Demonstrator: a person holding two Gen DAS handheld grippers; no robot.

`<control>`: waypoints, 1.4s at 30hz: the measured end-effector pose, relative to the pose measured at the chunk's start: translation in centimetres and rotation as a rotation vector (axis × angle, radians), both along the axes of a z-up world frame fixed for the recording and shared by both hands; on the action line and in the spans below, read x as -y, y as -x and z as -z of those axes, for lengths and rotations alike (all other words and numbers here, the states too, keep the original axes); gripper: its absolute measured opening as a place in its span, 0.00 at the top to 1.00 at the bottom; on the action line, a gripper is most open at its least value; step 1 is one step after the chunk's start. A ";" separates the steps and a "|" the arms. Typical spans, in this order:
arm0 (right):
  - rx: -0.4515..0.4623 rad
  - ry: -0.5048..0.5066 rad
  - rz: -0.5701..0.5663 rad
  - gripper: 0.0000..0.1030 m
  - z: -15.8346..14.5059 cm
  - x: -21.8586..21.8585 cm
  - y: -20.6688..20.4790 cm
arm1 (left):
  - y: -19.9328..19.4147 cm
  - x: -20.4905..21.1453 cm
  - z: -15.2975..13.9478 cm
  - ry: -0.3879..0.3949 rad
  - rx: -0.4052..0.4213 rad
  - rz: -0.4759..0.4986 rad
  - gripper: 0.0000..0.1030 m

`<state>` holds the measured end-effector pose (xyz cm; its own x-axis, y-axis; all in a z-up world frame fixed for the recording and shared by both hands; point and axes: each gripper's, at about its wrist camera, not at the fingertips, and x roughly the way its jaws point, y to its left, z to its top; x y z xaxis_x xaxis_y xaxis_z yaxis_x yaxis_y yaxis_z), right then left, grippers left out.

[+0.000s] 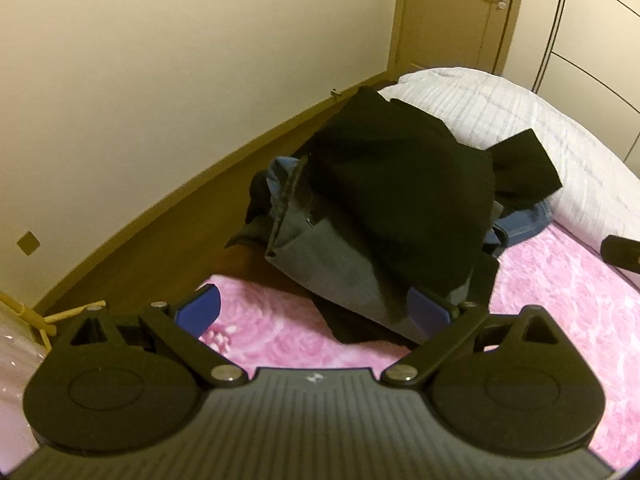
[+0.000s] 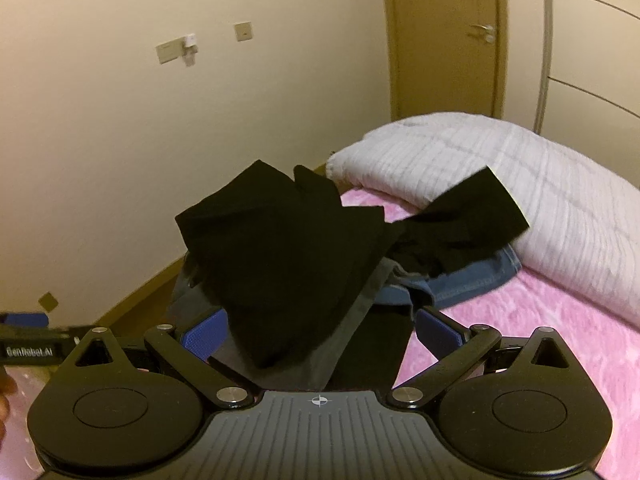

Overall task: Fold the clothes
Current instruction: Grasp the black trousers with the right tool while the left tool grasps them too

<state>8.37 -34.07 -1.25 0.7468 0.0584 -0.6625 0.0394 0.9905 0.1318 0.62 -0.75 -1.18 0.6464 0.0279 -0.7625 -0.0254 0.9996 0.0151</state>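
A pile of clothes lies at the edge of the pink bed [image 1: 280,332]. On top is a crumpled black garment [image 1: 400,184] [image 2: 288,256]. Under it are a grey garment [image 1: 320,256] [image 2: 352,344] and blue denim [image 1: 520,224] [image 2: 472,280]. My left gripper [image 1: 314,300] stands open just short of the pile, its right pad against the grey cloth. My right gripper [image 2: 320,316] is open too, with the black and grey cloth lying loose between its wide-apart blue pads [image 2: 204,334]. Neither holds anything.
A white quilted duvet [image 1: 500,120] [image 2: 520,184] is bunched behind the pile. Wooden floor [image 1: 160,240] and a cream wall run along the bed's left side, with a door [image 1: 460,12] in the far corner. The left gripper's body [image 2: 28,340] shows at the right wrist view's left edge.
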 end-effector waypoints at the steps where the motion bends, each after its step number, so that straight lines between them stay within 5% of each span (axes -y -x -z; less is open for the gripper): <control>1: 0.005 0.001 -0.020 0.00 0.1 0.2 -0.4 | -0.3 0.0 0.0 -0.011 0.006 0.000 0.05; 7: 0.037 0.050 -0.148 0.01 1.8 0.6 -3.0 | -2.6 0.3 -0.2 -0.102 0.038 0.063 0.05; 13: 0.020 0.096 -0.203 0.01 4.4 0.8 -7.4 | -6.9 -0.1 -0.1 -0.106 0.056 0.181 0.05; 20: 0.045 0.270 -0.316 0.01 6.7 0.2 -12.9 | -15.3 0.0 2.3 -0.054 0.049 0.348 0.05; 24: 0.036 0.390 -0.441 0.01 8.7 -0.6 -16.1 | -19.7 0.8 4.3 -0.112 0.054 0.492 0.05; 31: -0.020 0.559 -0.635 0.01 12.9 -2.1 -21.0 | -24.3 1.0 7.5 -0.047 0.012 0.651 0.19; 35: -0.037 0.559 -0.714 0.01 14.5 -2.6 -22.6 | -24.7 1.1 9.0 -0.056 0.005 0.672 0.33; 38: -0.071 0.518 -0.736 0.15 15.2 -2.6 -23.7 | -24.5 1.0 9.6 -0.065 0.013 0.657 0.52; 42: -0.102 0.501 -0.716 0.54 15.3 -2.6 -23.4 | -23.8 1.5 9.0 -0.068 0.027 0.674 0.76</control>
<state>31.79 -31.49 -16.50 0.5781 0.1744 -0.7971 -0.6254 0.7221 -0.2956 24.38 -2.27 -10.22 0.5582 -0.3407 -0.7565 0.6017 0.7941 0.0863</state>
